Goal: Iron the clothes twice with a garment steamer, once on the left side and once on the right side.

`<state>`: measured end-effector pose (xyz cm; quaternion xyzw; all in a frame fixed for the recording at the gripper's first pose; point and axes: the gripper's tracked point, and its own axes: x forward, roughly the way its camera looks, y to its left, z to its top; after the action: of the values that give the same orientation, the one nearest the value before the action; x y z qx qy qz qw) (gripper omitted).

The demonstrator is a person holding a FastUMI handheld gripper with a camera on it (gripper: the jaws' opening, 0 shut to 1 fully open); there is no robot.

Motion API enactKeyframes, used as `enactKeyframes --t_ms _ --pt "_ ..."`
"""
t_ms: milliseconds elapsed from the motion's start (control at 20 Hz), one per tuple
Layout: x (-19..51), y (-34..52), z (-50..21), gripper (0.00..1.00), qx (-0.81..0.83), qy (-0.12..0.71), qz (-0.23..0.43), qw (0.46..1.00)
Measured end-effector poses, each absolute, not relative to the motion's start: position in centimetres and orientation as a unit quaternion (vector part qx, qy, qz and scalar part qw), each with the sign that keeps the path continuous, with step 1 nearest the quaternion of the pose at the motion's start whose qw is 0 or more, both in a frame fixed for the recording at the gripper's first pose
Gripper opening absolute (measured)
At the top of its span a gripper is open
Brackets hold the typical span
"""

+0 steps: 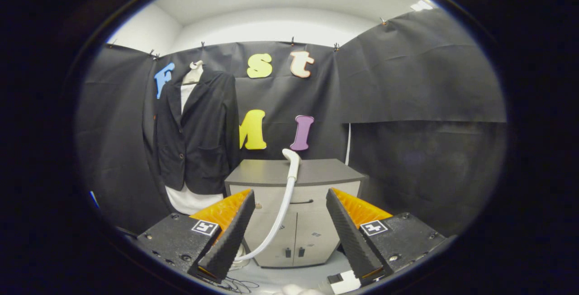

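A dark blazer (195,134) over a white garment hangs on a white hanger against the booth wall, beyond and to the left of my fingers. The garment steamer's white head (292,161) rests on top of a grey cabinet (294,182) straight ahead. Its white hose (280,216) curves down the cabinet front toward a base near my left finger. My gripper (289,240) is open, fingers spread wide, with nothing held; the hose and cabinet show through the gap, well beyond the tips.
The cabinet has two lower doors and a drawer. Thin cables (235,283) lie on the pale floor below my left finger. Black cloth walls close in the booth on both sides and behind.
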<state>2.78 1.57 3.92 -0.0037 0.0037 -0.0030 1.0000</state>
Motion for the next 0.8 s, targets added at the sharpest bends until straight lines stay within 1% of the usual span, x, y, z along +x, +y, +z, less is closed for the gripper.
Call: enactKeyframes --t_ms 350,550,800 --pt "11.4 0.4 7.5 0.99 -0.007 -0.004 0.008 1.0" --pt "18.6 0.1 9.7 0.99 -0.006 -0.005 0.029 1.0" --pt "28.4 0.1 10.4 0.99 -0.017 0.015 0.048 0.999"
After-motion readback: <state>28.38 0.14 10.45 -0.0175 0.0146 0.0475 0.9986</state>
